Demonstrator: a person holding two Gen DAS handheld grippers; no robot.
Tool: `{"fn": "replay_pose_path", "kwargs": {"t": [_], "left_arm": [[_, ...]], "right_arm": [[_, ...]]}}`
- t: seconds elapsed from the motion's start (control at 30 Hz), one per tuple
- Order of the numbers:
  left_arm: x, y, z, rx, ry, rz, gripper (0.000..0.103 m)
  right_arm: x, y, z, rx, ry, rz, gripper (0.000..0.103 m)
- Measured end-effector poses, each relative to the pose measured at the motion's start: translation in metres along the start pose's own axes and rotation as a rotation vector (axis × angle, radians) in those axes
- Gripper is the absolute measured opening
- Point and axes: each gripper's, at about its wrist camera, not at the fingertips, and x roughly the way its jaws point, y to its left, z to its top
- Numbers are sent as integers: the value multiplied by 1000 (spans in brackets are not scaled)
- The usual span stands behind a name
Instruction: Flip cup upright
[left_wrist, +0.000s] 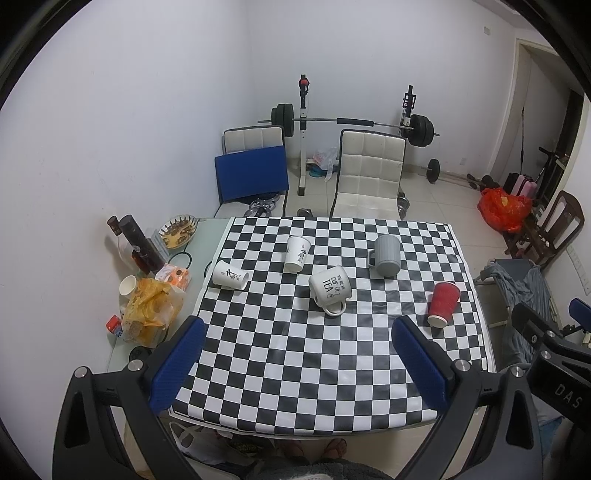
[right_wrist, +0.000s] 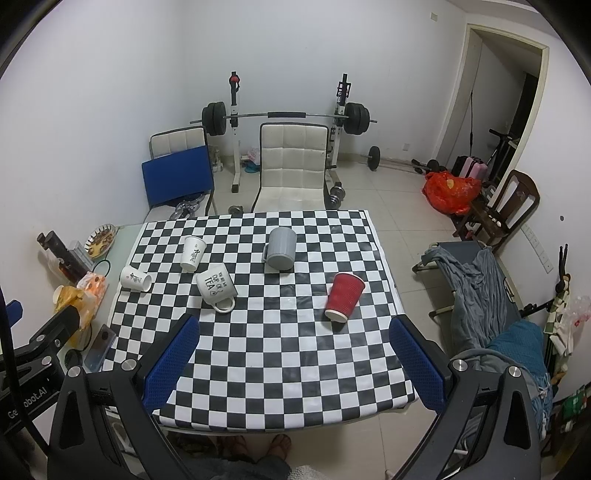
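Note:
Several cups stand mouth down or lie on the checkered table (left_wrist: 295, 369) (right_wrist: 280, 362). A red paper cup (left_wrist: 443, 303) (right_wrist: 344, 297) lies tilted at the right. A grey mug (left_wrist: 386, 255) (right_wrist: 281, 247) stands upside down at the back. A white "cup of tea" mug (left_wrist: 330, 291) (right_wrist: 217, 288) lies near the middle. Two white paper cups (left_wrist: 297, 254) (left_wrist: 229, 275) (right_wrist: 192, 253) (right_wrist: 135, 278) are at the left, one lying on its side. My left gripper (left_wrist: 299, 332) and right gripper (right_wrist: 295, 328) are both open and empty, held above the table's near edge.
Bottles (left_wrist: 138, 243), a snack bag (left_wrist: 151, 314) and a dish (left_wrist: 178, 230) crowd the table's left strip. Two chairs (left_wrist: 369, 173) (left_wrist: 253, 173) and a barbell rack (left_wrist: 351, 123) stand behind the table. A cot with grey cloth (right_wrist: 480, 288) is at the right.

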Motion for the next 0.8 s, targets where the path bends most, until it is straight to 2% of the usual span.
{"fn": "replay_pose_path", "kwargs": {"t": [0.8], "left_arm": [[-2, 0, 1, 0, -8, 1, 103]], "right_arm": [[-2, 5, 0, -1, -3, 2, 103]]}}
